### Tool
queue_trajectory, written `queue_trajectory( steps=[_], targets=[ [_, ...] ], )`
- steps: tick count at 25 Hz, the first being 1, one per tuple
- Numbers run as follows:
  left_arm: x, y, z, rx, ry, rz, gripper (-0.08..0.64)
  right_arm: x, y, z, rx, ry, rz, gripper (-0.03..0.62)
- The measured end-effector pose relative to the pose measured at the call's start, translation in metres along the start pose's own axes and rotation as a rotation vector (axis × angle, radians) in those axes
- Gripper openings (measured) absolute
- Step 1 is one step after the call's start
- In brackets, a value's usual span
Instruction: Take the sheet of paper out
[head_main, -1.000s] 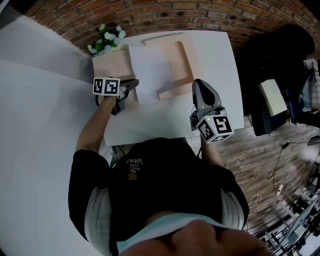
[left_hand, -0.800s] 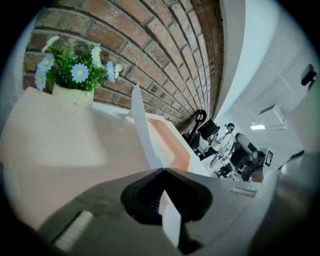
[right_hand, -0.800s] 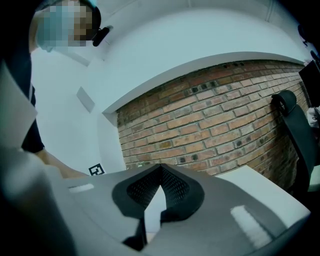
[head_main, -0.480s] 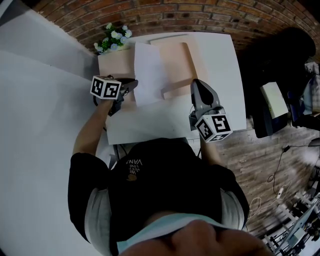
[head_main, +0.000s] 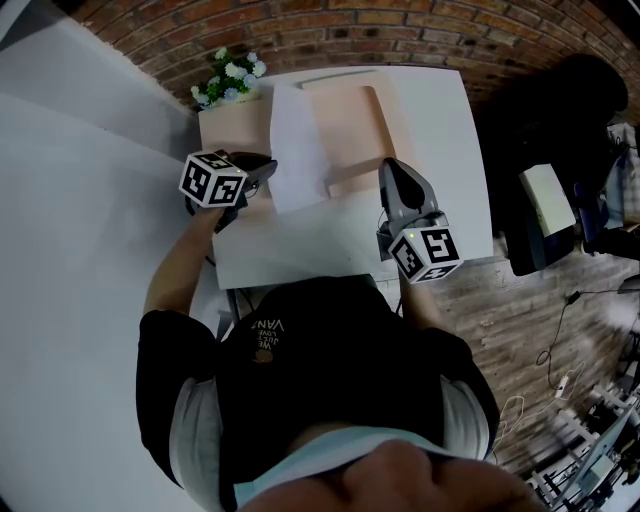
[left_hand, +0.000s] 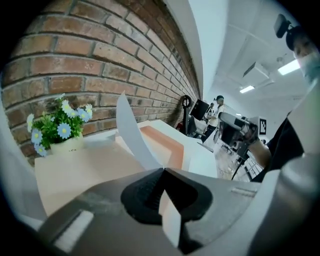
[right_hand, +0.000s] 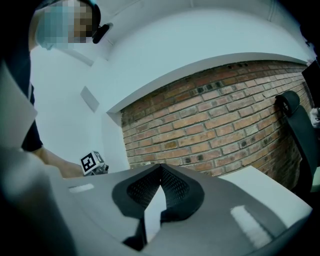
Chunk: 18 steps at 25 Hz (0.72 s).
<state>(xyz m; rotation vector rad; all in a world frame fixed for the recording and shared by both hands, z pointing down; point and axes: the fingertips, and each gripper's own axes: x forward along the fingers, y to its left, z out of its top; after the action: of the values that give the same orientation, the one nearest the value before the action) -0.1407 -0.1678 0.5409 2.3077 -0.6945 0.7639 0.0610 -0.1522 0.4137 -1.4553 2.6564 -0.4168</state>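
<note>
The white sheet of paper (head_main: 295, 145) is pinched at its near edge in my left tongs (head_main: 268, 172), which are clenched on it. From the jaws it curves upward over the open peach cardboard folder (head_main: 350, 125) lying on the white table (head_main: 430, 110). My right tongs (head_main: 388, 166) are clenched together, held level at the folder's near right corner; I cannot tell whether they touch it. A small pot of white and blue flowers (head_main: 228, 78) stands beside the folder's far left corner, against the brick wall (head_main: 330, 30).
</note>
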Motion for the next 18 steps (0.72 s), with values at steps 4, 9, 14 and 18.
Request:
queue_trajectory(
  steps=[4, 9, 14, 18],
  targets=[
    [-0.007, -0.005, 0.006, 0.048, -0.014, 0.016, 0.002, -0.001, 0.003, 0.001, -0.005, -0.002, 0.004, 0.000],
    [-0.021, -0.009, 0.016, 0.102, -0.039, 0.041, 0.002, 0.001, 0.006, 0.000, -0.010, 0.004, 0.010, 0.000],
    [-0.038, -0.013, 0.030, 0.206, -0.068, 0.087, 0.002, 0.007, 0.009, -0.001, -0.021, 0.005, 0.016, 0.000],
    [-0.051, -0.022, 0.045, 0.276, -0.111, 0.101, 0.002, 0.013, 0.010, 0.001, -0.032, 0.001, 0.022, 0.000]
  ],
)
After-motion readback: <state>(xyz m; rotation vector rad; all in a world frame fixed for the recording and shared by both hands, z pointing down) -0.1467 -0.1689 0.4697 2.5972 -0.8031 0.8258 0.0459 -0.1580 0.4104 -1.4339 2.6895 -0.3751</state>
